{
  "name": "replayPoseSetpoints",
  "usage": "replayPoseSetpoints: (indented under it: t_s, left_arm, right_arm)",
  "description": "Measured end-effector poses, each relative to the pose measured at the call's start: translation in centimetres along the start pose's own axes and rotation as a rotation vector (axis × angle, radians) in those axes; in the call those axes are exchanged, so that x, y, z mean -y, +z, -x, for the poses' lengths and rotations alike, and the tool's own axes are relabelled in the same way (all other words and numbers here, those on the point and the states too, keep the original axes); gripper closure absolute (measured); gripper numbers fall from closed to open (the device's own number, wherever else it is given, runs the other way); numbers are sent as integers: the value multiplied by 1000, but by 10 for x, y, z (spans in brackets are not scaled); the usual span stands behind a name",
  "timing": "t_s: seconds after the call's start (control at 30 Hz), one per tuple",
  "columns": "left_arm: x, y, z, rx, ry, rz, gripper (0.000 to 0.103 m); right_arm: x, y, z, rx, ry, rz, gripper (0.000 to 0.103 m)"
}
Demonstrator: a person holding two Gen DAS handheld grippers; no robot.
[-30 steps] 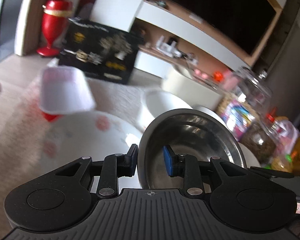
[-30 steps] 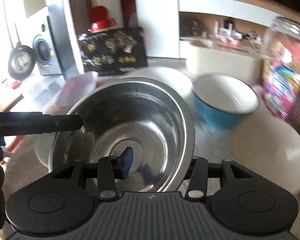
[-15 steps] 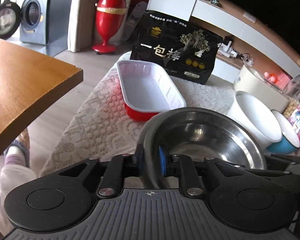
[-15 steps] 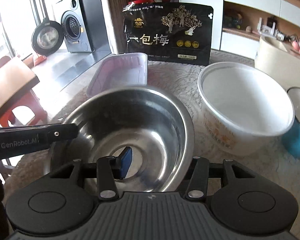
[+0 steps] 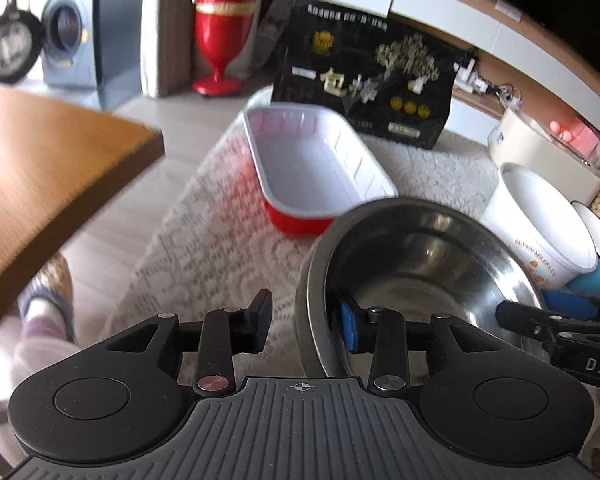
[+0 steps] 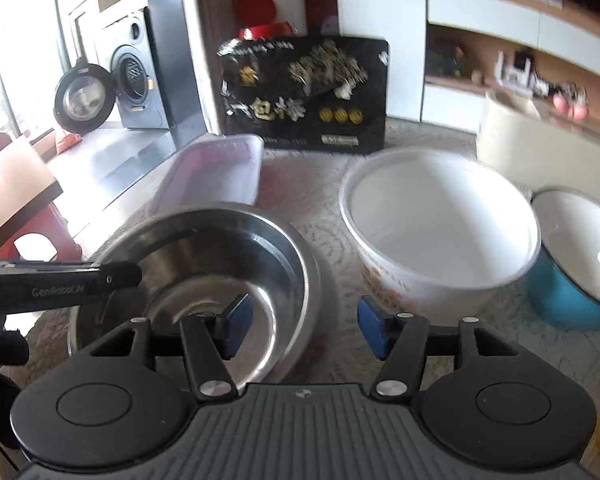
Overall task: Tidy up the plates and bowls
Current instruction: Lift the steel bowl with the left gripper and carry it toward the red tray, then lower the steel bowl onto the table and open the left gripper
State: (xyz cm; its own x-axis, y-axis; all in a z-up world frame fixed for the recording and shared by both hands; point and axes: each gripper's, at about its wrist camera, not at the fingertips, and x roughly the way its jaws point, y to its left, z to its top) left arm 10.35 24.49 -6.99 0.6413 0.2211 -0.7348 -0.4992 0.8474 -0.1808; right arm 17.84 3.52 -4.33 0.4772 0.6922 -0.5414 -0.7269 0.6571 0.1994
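Both jaws just opened — steel bowl (image 6: 204,280) released onto the cloth (image 5: 220,248).

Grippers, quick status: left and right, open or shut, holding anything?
Left gripper: open, jaws just opened, straddling the steel bowl rim, not gripping.
Right gripper: open, jaws just opened, bowl rim between them, released.

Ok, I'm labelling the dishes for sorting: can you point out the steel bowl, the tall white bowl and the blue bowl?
steel bowl (image 6: 260,264): right wrist view, on its inner wall.
tall white bowl (image 6: 440,220): right wrist view, on its white inside.
blue bowl (image 6: 560,308): right wrist view, on its blue outer wall.
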Motion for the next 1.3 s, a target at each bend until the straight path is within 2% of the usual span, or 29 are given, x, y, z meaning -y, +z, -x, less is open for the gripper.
replayPoseSetpoints:
  t_s: [0.1,0.13,0.23,0.4,0.47,0.67,0.77,0.9,1.3]
  left_arm:
    - [-2,-3,-13,-70,-67,39,68]
    - [-3,-4,-16,-86,-101,57,65]
    - [-3,-6,-16,-86,-119,72,62]
    - [-3,-6,-13,-116,-148,124,60]
    - [7,-7,-13,-126,-160,108,56]
    - [38,-16,-16,-172,-241,48,55]
    - [48,-18,-17,-164,-225,23,56]
    - [52,-17,-18,-157,-203,18,56]
    - [45,-19,-16,-147,-227,33,58]
  right_arm:
    - [10,-3,-17,-83,47,-84,44]
    - [14,-4,-23,-119,88,-123,44]
    - [17,-8,-32,-166,171,-188,44]
    - [18,-9,-30,-172,170,-172,47]
    - [22,-13,-22,-161,169,-166,47]
    - [45,-28,2,-146,113,-196,47]
    - [58,-40,11,-144,126,-230,47]
    - [53,-45,14,-133,110,-202,46]
    - [45,-44,9,-149,85,-206,40]
